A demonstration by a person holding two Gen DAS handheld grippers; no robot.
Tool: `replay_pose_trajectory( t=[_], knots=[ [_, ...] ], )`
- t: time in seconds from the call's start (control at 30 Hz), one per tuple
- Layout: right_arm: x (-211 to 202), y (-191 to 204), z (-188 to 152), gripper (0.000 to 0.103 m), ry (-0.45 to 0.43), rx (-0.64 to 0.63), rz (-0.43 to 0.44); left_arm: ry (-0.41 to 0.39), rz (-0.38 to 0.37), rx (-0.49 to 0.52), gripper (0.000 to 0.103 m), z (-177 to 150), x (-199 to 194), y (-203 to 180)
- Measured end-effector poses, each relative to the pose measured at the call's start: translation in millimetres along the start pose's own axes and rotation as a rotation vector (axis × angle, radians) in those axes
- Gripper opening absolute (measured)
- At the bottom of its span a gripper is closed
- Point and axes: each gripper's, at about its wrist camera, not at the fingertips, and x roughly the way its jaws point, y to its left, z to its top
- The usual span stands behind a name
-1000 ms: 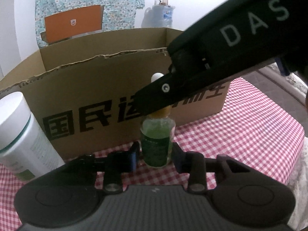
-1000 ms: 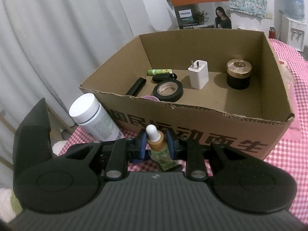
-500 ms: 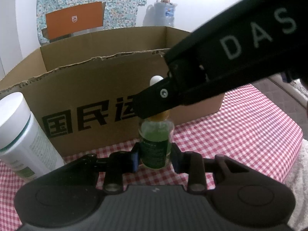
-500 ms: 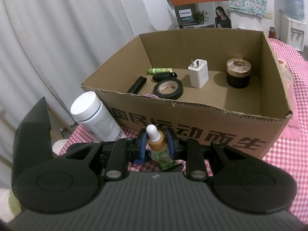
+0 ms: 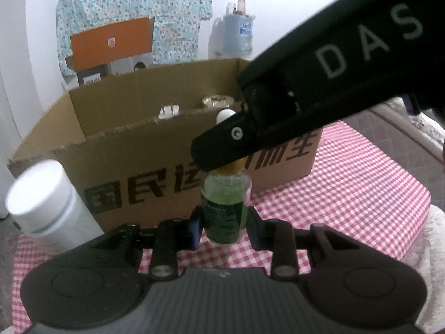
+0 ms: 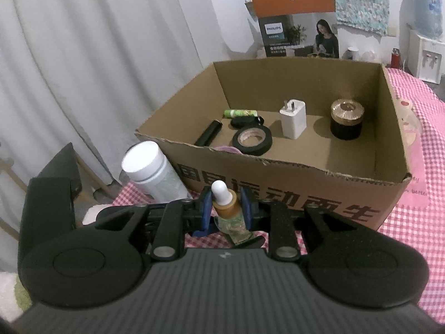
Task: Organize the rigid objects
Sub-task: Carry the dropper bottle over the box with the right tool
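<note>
Checkered cloth below, both tongs (image 5: pixel 222 224) (image 6: pixel 224 211) clamp dropper bottle (image 5: pixel 224 211).

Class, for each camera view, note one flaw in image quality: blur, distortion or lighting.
Left wrist view: the white jar is soft and blurred, and the cardboard box rim bows from fisheye distortion. Right wrist view: sharper inside the box, though the curtain folds curve and the corners darken.
</note>
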Motion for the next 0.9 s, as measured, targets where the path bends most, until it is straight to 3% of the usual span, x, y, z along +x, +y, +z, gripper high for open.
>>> replay_pose_trajectory(
  t=[0.27,0.4,0.53,0.67,0.9],
  knots=[
    [-51,18,40,0.021,-0.108,-0.035,0.044,-0.108,0.033,0.063,0.033,50,-46,5],
    [-65,14,78,0.021,-0.136,-0.048,0.046,-0.113,0.005,0.061,0.033,89,-42,13],
    [-55,-9,116,0.021,-0.108,-0.015,0.041,-0.055,-0.055,-0.003,0.033,120,-12,25],
    [-26,-40,138,0.021,-0.037,0.029,0.039,0.055,-0.101,-0.077,0.033,134,30,38],
    [39,-88,137,0.021,0.09,0.134,0.066,0.21,-0.115,-0.168,0.033,120,87,55]
  ],
)
